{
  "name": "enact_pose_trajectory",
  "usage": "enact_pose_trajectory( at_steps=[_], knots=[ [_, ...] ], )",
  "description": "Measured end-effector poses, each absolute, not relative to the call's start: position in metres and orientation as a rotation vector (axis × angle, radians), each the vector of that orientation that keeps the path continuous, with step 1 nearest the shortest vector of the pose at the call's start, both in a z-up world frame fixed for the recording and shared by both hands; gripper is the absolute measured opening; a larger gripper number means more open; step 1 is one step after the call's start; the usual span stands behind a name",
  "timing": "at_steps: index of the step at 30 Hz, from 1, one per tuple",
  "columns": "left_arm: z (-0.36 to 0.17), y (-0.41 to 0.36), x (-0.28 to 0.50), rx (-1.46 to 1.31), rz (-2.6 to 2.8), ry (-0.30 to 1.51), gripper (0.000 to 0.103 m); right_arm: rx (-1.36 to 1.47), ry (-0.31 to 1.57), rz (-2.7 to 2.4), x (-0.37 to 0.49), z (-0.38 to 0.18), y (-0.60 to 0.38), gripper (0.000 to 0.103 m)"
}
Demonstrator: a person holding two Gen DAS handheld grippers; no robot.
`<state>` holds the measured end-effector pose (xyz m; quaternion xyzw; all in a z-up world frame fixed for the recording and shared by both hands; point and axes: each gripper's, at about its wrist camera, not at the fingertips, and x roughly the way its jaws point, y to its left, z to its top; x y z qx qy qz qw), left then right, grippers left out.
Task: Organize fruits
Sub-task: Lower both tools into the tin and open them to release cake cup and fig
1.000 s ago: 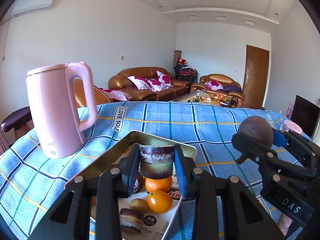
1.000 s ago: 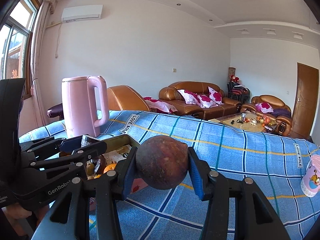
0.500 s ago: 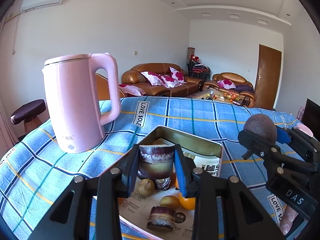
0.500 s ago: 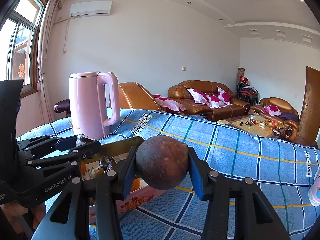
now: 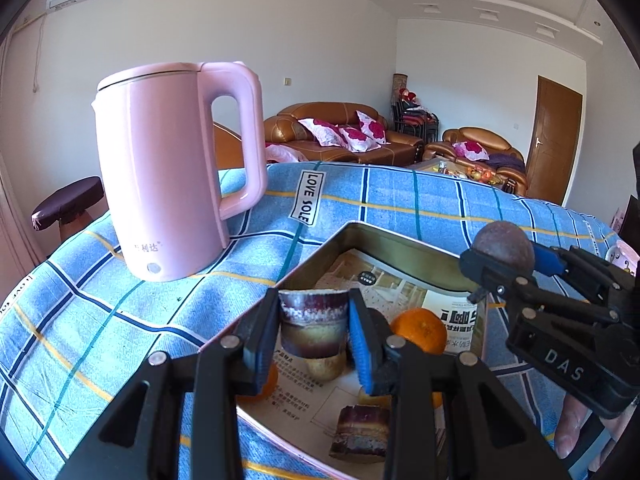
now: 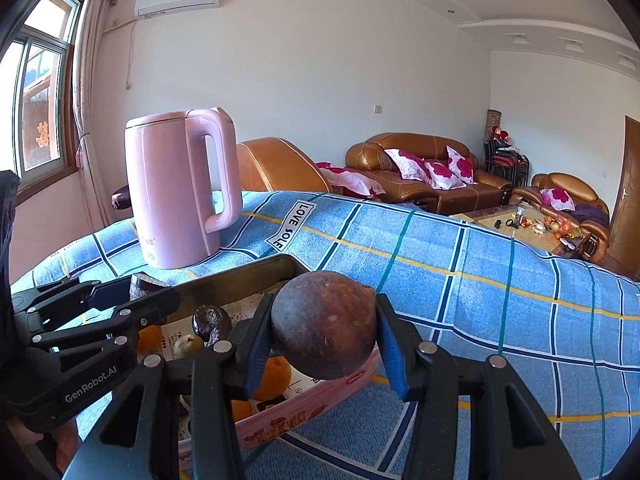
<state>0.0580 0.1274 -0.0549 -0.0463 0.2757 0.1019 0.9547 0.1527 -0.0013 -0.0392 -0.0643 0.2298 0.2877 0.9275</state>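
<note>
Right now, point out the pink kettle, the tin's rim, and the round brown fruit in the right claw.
pink kettle (image 5: 160, 184), left wrist view, middle of its body.
tin (image 5: 404, 242), left wrist view, far rim.
round brown fruit (image 6: 325, 326), right wrist view, centre of its front face.

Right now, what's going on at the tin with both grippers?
The left gripper is shut on a short purple-skinned sugarcane chunk above the rectangular metal tin. The right gripper is shut on a round brown passion fruit at the tin's edge. Oranges and another cane piece already lie inside.
</note>
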Motion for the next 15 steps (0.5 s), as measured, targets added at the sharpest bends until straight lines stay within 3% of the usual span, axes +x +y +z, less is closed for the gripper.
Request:
enact_pose_trajectory(
  at_steps=[12, 13, 15],
  knots=[
    [-0.063, 0.131, 0.066, -0.100, 0.209, 0.609, 0.037, -0.157, 0.564, 0.607, 0.169, -0.056, 0.015, 0.051],
    [-0.063, 0.131, 0.066, -0.097, 0.214, 0.608, 0.039, -0.151, 0.558, 0.608, 0.169, -0.056, 0.014, 0.052],
    [-0.062, 0.129, 0.065, -0.093, 0.213, 0.603, 0.044, -0.149, 0.549, 0.603, 0.168, -0.055, 0.013, 0.063]
  ],
)
